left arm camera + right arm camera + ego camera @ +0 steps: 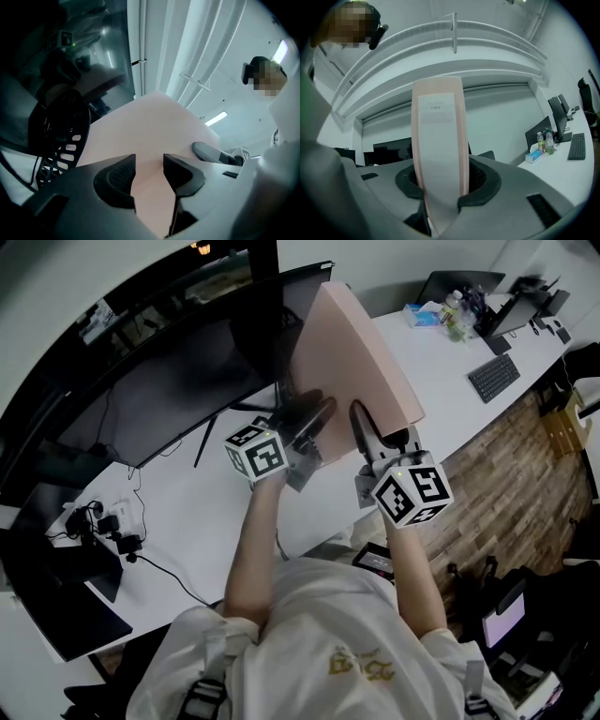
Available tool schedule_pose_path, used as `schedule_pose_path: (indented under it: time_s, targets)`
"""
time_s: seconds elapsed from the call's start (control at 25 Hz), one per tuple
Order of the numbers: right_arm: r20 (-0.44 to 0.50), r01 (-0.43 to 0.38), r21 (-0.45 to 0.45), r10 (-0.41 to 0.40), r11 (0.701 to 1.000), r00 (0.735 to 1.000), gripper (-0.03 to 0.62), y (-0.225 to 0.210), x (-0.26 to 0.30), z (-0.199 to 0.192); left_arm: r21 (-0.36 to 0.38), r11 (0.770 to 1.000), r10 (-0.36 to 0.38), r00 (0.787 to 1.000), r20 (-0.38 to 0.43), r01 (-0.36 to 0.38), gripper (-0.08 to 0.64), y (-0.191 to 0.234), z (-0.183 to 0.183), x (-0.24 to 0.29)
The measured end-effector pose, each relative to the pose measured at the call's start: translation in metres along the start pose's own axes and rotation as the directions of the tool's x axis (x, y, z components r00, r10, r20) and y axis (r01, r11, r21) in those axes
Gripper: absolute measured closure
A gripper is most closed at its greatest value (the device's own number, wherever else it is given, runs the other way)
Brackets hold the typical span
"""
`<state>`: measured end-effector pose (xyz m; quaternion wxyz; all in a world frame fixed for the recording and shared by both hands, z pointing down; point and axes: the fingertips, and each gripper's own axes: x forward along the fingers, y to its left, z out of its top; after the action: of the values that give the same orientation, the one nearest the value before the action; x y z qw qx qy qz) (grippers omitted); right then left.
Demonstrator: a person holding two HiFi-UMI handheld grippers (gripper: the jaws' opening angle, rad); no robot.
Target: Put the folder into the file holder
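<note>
Right gripper view: right gripper (440, 183) clamped on folder (438, 140) spine, label facing the camera.
Left gripper view: left gripper (149, 173) jaws apart, pink face in the gap; file holder (61, 136) at 9 o'clock.
Room: folder in the air above desk (450, 399), monitor (159, 381) at 10 o'clock.
Arms: both forearms forward, side by side.

One pink folder (352, 352). One black mesh file holder (58, 136). Two grippers, the left gripper (149, 164) and the right gripper (440, 183), each with two jaws. One white tabletop (441, 362) carrying one large curved monitor (159, 381), one smaller dark screen (459, 282), one keyboard (493, 377) and one tissue box (424, 315). The bottles (543, 140) beside that box look like two, though they are small and crowded together.
</note>
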<state>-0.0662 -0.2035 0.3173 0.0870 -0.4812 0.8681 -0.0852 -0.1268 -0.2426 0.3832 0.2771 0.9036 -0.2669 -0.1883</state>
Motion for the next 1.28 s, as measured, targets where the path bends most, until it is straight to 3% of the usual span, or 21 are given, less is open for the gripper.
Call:
schedule_pose_path:
  time_s: [0.6, 1.28]
  targets:
    - [-0.018, -0.009, -0.012, 0.009, 1.000, 1.000, 0.431, -0.007, 0.028, -0.013, -0.035, 0.999, 0.034, 0.999, 0.029, -0.033, 0.374, 0.031, 0.005, 0.003]
    - [-0.095, -0.020, -0.034, 0.017, 0.999, 0.995, 0.431, -0.012, 0.045, -0.049, -0.070, 0.992, 0.103, 0.994, -0.027, -0.105, 0.378, 0.064, -0.017, -0.006]
